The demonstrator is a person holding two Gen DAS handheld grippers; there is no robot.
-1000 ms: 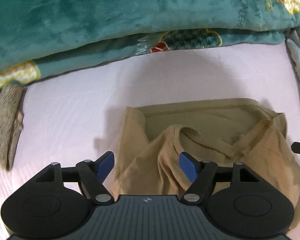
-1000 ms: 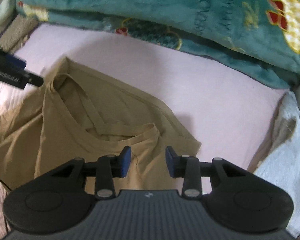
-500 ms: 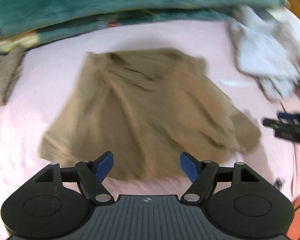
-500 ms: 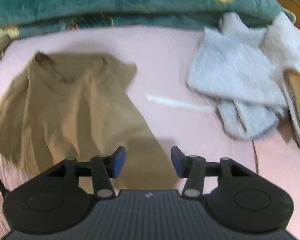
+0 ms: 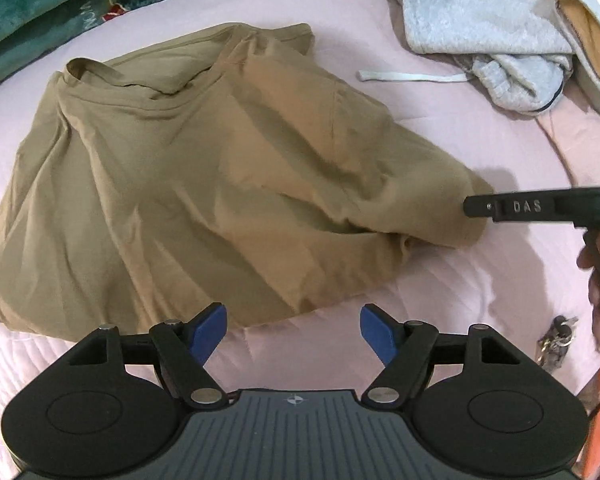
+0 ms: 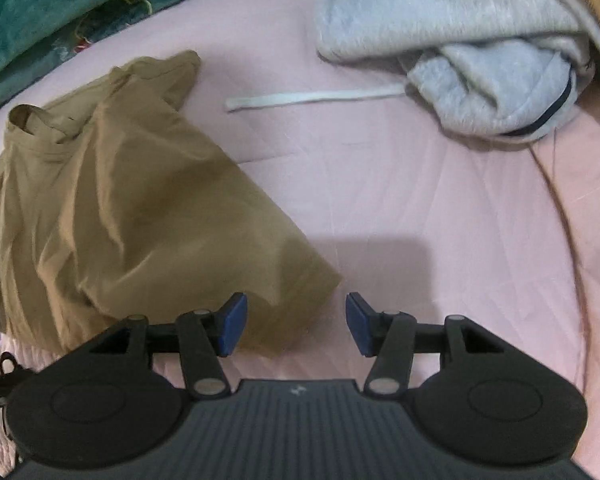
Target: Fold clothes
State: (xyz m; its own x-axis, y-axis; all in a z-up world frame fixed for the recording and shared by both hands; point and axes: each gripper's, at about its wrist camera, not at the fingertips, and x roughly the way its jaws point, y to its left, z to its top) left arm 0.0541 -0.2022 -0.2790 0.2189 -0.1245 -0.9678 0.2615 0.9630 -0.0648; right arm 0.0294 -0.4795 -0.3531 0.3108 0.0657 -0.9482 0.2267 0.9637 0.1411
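Pulled back from the shirt's collar toward its hem since a second ago; more of the tan shirt now in both views. Lying rumpled on the pink sheet, collar toward 11 o'clock under the green blanket. Left gripper with jaws wide apart over the hem, holding nothing. Right gripper with jaws just opening, apart, over the shirt's corner but not pinching it. Grey sweatshirt heaped at 1 o'clock, white drawstring trailing toward the shirt.

a teal plush blanket lies bunched along the far edge of the pink bed sheet; keys rest near its right side.
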